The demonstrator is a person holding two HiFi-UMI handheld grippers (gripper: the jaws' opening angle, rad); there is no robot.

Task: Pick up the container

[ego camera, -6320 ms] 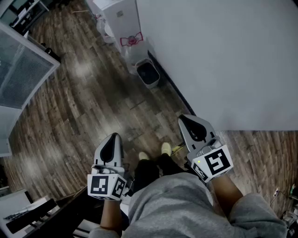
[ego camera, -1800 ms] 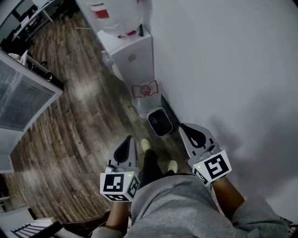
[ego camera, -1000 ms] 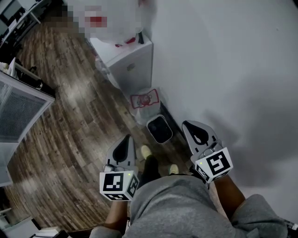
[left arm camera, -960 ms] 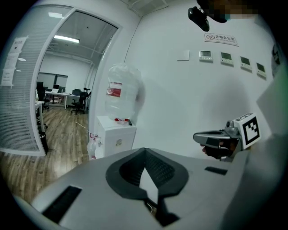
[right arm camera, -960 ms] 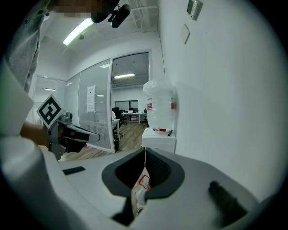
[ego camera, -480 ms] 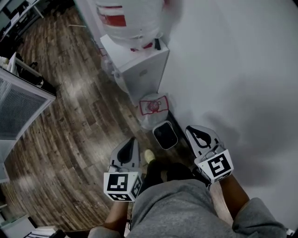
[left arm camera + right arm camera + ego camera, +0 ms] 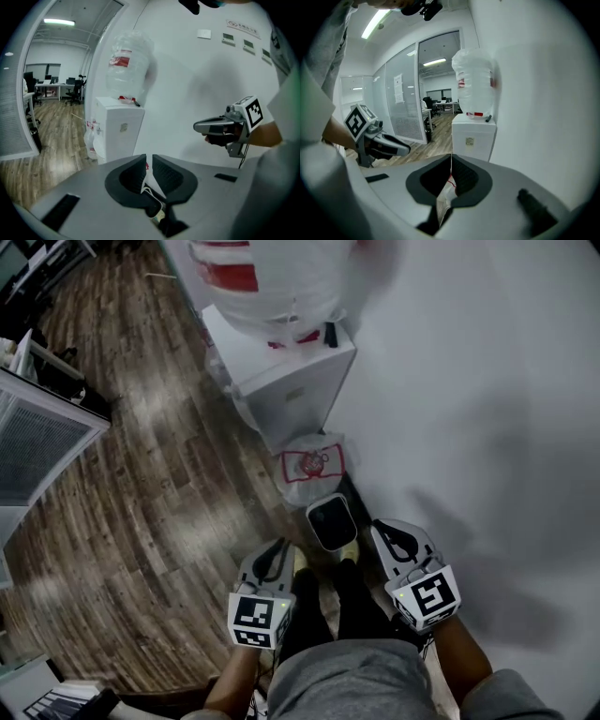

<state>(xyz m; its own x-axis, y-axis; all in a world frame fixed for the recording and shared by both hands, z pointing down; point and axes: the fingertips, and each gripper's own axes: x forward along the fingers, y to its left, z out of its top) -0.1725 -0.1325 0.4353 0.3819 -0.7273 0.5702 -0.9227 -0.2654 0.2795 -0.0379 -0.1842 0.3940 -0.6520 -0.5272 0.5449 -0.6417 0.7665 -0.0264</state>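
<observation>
A person in a grey top stands over the container (image 7: pixel 330 521), a small white-rimmed bin with a dark inside. It sits on the wood floor (image 7: pixel 141 502) at the foot of a white wall (image 7: pixel 487 381), just ahead of the person's pale shoes. The container lies between the two tools and slightly beyond their tips, and neither touches it.

The left hand-held gripper (image 7: pixel 277 547) is held low beside the person's left leg. Its jaws are just starting to part, with a thin slit showing between them and nothing in it. The right hand-held gripper (image 7: pixel 389 531) hovers close to the wall with its jaws pressed together and empty. Each tool carries its square-marked cube at the wrist end.

Directly behind the container, touching or nearly touching it, slumps a clear plastic bag (image 7: pixel 311 465) printed in red. The bag rests against the base of a white water dispenser (image 7: pixel 281 371). A large translucent bottle (image 7: pixel 267 277) with a red label stands upside down on top of the dispenser, and a small dark object lies on the cabinet top beside it.

To the left, a white-framed partition panel (image 7: pixel 37 442) borders the floor. The left gripper view looks down a lit office with desks and chairs (image 7: pixel 70 89) in the distance
</observation>
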